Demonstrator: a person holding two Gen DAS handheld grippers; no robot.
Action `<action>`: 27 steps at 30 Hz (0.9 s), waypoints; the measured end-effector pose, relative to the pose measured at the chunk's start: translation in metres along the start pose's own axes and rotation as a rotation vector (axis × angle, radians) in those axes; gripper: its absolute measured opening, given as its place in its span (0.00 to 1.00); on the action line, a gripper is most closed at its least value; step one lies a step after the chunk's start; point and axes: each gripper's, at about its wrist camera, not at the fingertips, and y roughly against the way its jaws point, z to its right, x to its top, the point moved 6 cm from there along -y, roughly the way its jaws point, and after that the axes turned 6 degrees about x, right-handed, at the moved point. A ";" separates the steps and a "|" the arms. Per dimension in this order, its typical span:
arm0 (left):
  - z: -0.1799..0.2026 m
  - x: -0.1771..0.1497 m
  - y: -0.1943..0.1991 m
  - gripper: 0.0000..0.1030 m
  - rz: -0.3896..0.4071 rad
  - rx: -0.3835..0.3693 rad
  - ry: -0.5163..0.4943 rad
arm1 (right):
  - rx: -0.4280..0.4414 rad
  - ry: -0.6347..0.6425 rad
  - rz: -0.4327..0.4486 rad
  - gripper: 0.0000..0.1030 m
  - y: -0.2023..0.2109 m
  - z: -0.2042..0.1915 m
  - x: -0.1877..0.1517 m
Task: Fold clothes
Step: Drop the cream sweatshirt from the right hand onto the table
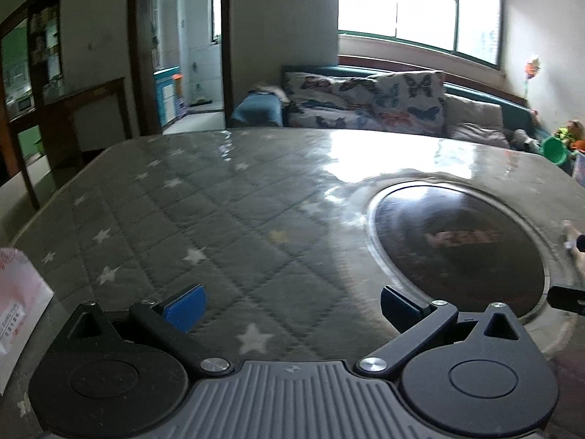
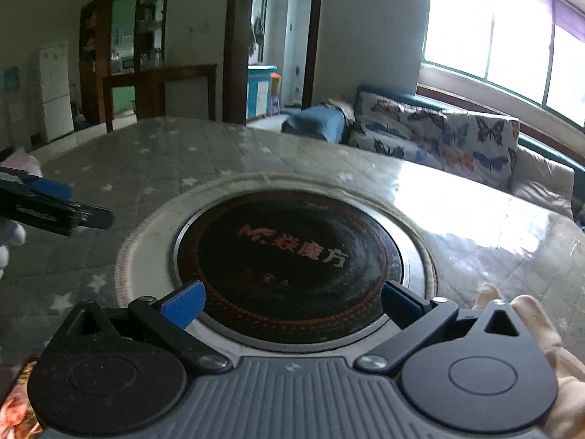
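Note:
My left gripper (image 1: 292, 309) is open and empty, held over the grey star-quilted table cover (image 1: 190, 219). My right gripper (image 2: 292, 305) is open and empty above the round black cooktop (image 2: 292, 252) set in the table. A peach-coloured garment (image 2: 548, 358) lies at the lower right, just beside and under the right gripper's body. The left gripper (image 2: 55, 205) shows at the left edge of the right wrist view. A bit of pale cloth (image 1: 572, 241) shows at the right edge of the left wrist view.
A pink-and-white paper bag (image 1: 18, 311) stands at the table's left edge. A sofa with butterfly cushions (image 1: 365, 102) runs behind the table under the window. A green bucket (image 1: 555, 150) sits at the far right. The cooktop (image 1: 457, 241) takes up the table's middle.

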 end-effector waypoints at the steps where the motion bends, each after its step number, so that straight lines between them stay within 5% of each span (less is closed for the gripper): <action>1: 0.005 0.001 0.003 1.00 0.004 -0.010 -0.007 | 0.003 0.003 0.008 1.00 0.005 -0.002 0.000; 27: 0.091 0.008 0.068 1.00 0.111 -0.223 -0.165 | -0.061 -0.142 0.123 1.00 0.125 0.020 -0.039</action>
